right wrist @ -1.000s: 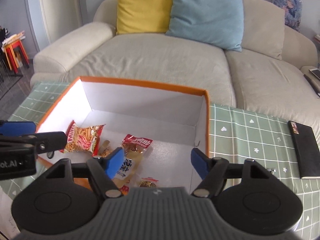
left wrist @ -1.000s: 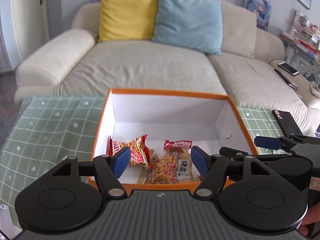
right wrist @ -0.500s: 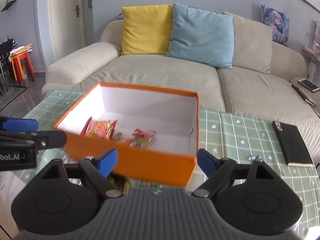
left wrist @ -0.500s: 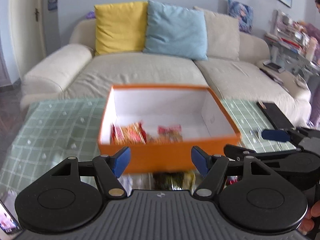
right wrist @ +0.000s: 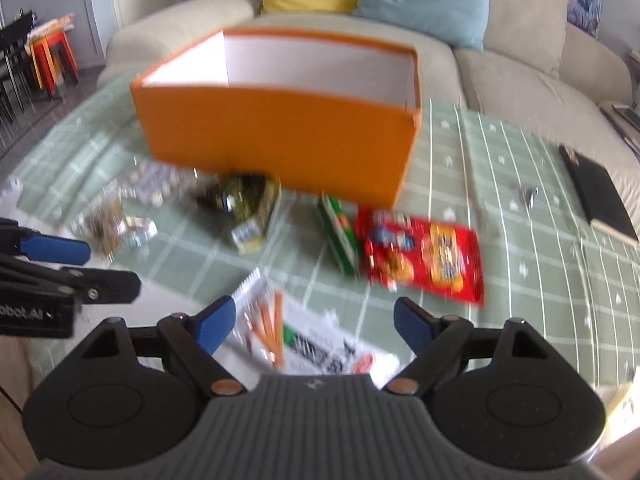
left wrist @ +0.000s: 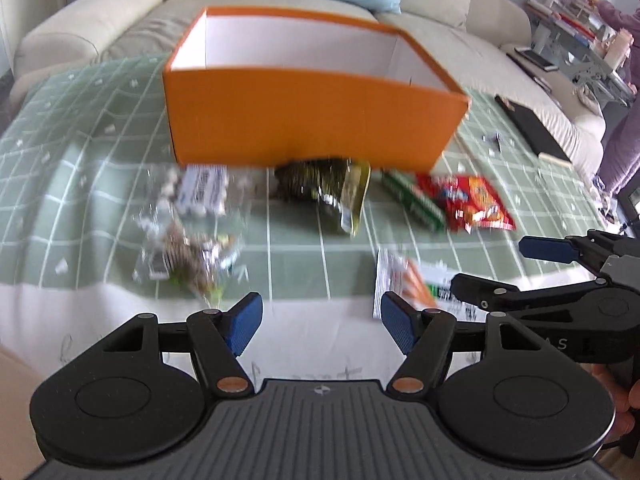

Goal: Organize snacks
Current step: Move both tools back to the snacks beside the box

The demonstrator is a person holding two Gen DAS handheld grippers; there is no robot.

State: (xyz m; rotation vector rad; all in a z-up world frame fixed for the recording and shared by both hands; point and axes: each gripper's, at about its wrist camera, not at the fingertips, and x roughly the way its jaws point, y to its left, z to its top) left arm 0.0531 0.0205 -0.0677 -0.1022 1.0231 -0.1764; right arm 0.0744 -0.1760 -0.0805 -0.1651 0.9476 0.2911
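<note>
Snack packets lie loose on the green checked tablecloth [left wrist: 100, 128] before the orange cardboard box [left wrist: 312, 120], among them a red crinkly bag [right wrist: 424, 256] and a dark green pouch [left wrist: 332, 188]. Only the box's white inner walls show; its floor is hidden. Left gripper [left wrist: 322, 322] and right gripper [right wrist: 314, 324] both stand wide apart, holding nothing.

A black notebook [right wrist: 598, 196] lies on the green checked tablecloth [right wrist: 500, 184] before a cream sofa [right wrist: 520, 64].

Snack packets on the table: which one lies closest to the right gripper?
The white packet with orange sticks, lying just ahead of the right gripper; the red packet and green packet lie farther off, nearer the orange box.
</note>
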